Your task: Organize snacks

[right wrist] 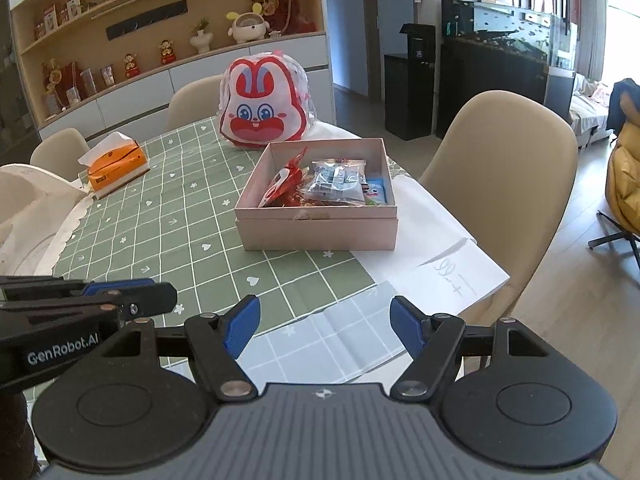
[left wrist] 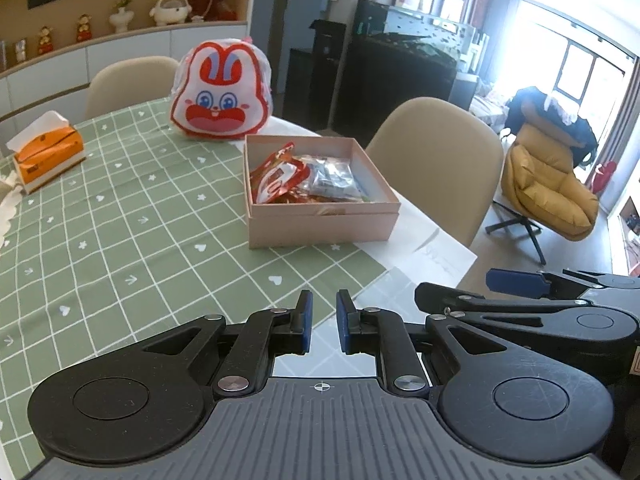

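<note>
Near table's right edge (right wrist: 492,280), pink box (right wrist: 320,228), bare cloth (right wrist: 168,216) leftward.

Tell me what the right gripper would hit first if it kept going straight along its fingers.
Probably the green checked tablecloth: the right gripper, jaws open and empty, tilts down toward bare cloth short of the pink snack box. The box lies next in that line; depth is hard to judge through the fisheye.

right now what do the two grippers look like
Both match: the left gripper and right gripper have black linkage arms on round black hubs, a ribbed grey body with a small crosshair mark, and ribbed blue pads. White "GenRobot.AI" lettering marks the left one's side.
</note>
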